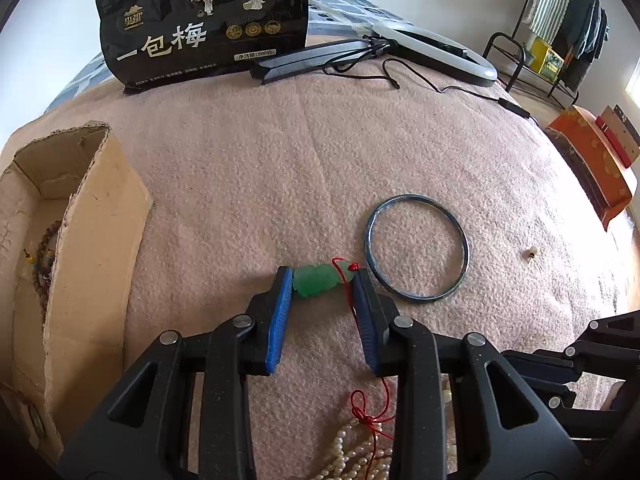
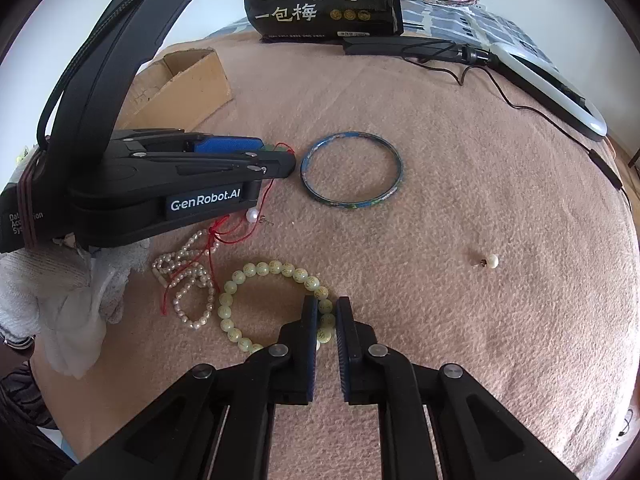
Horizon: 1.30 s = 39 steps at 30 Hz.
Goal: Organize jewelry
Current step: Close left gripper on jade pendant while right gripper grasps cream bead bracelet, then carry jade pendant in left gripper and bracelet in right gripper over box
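Right gripper (image 2: 327, 312) sitting nearest, jaws narrowed around one side of the pale green bead bracelet (image 2: 256, 270), beads lying between the blue pads; whether actually pinching, cannot tell. Bracelet resting flat on the pink blanket (image 2: 460, 184). Just left of it, lying loosely heaped: pearl strand (image 2: 188, 280), tangling with a red cord (image 1: 370, 420). Gloved hand (image 2: 76, 280) showing at far left, wrapping the left tool's handle.

Left gripper (image 1: 322, 276) clamping a green jade pendant (image 1: 316, 280) between its blue pads, pendant down at blanket level, cord trailing back along the right finger toward the pearls. Loose pearl (image 2: 252, 215) with a small metal fitting lying just under the left tool's body.

Resting flat just right of the pendant, close to the right fingertip: blue enamel bangle (image 1: 416, 248). Farther right, well apart: single pearl earring (image 1: 531, 254).

Standing open at left: cardboard box (image 1: 96, 216), brown bead string (image 1: 44, 256) lying inside.

Farther back, standing upright: black snack bag (image 1: 204, 24) with white Chinese lettering. Beside it, lying flat: ring light (image 1: 440, 46) with folded stand and black cable. Beyond the bed edge at right: clothes rack (image 1: 560, 32) and orange box (image 1: 592, 168).
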Each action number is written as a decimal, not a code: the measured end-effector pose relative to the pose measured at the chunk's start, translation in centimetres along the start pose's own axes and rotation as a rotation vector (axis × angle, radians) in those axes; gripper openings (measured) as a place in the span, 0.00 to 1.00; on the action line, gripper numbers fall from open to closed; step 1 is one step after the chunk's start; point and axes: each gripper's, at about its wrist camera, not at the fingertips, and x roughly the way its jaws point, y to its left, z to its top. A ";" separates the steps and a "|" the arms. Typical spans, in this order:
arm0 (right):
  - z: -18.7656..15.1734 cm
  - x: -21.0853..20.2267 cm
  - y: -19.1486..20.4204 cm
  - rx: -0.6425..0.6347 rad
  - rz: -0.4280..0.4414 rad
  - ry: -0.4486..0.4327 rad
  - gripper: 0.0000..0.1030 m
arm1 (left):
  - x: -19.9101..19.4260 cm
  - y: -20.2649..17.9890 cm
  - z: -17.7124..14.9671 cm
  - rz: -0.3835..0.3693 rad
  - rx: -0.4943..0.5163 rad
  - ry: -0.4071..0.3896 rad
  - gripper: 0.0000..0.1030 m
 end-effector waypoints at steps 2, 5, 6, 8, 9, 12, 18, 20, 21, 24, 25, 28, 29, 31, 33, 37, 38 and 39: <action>0.0 -0.2 -0.3 0.016 0.019 -0.007 0.05 | -0.4 0.1 0.0 0.002 -0.004 -0.007 0.30; 0.1 -0.8 -0.7 0.048 0.050 -0.021 0.05 | -1.1 0.4 0.0 -0.013 -0.022 -0.013 0.30; 0.2 -1.0 -0.8 0.052 0.052 -0.028 0.05 | -1.4 0.6 0.0 -0.015 -0.027 -0.019 0.30; 0.3 -1.4 -0.8 0.054 0.052 -0.041 0.05 | -2.1 0.8 0.1 -0.021 -0.037 -0.029 0.30; 0.3 -1.7 -0.8 0.058 0.056 -0.047 0.05 | -2.6 0.9 0.2 -0.028 -0.043 -0.034 0.30; 0.4 -2.5 -0.6 0.060 0.063 -0.065 0.05 | -4.1 1.0 0.4 -0.035 -0.038 -0.057 0.30; 0.5 -4.5 0.2 0.040 0.059 -0.099 0.05 | -7.3 1.5 0.8 -0.046 -0.031 -0.102 0.30; 0.6 -5.0 0.5 0.031 0.052 -0.109 0.05 | -8.4 1.6 0.9 -0.048 -0.027 -0.115 0.30; 0.6 -5.2 0.6 0.028 0.049 -0.112 0.05 | -8.9 1.7 0.9 -0.048 -0.026 -0.123 0.30; 0.7 -5.7 0.8 0.021 0.039 -0.121 0.05 | -10.5 2.0 0.9 -0.047 -0.021 -0.144 0.30; 0.8 -5.9 0.9 0.019 0.035 -0.124 0.05 | -11.0 2.2 0.9 -0.045 -0.019 -0.152 0.30; 0.9 -6.3 1.0 0.017 0.027 -0.131 0.05 | -12.5 2.6 1.0 -0.046 -0.022 -0.174 0.30; 0.9 -6.5 1.1 0.019 0.027 -0.133 0.05 | -13.0 2.9 1.1 -0.048 -0.025 -0.181 0.30; 0.9 -6.8 1.3 0.018 0.025 -0.138 0.05 | -13.9 3.3 1.1 -0.047 -0.028 -0.194 0.30; 0.9 -7.2 1.6 0.017 0.022 -0.144 0.05 | -14.8 3.9 1.2 -0.042 -0.030 -0.208 0.30; 0.9 -8.1 2.5 0.007 0.024 -0.161 0.05 | -16.3 5.4 1.4 -0.023 -0.042 -0.234 0.30; 1.0 -8.3 2.8 0.004 0.024 -0.166 0.05 | -16.5 5.9 1.4 -0.021 -0.051 -0.238 0.30; 1.1 -8.5 3.1 0.001 0.026 -0.170 0.05 | -16.8 6.5 1.4 -0.017 -0.063 -0.242 0.30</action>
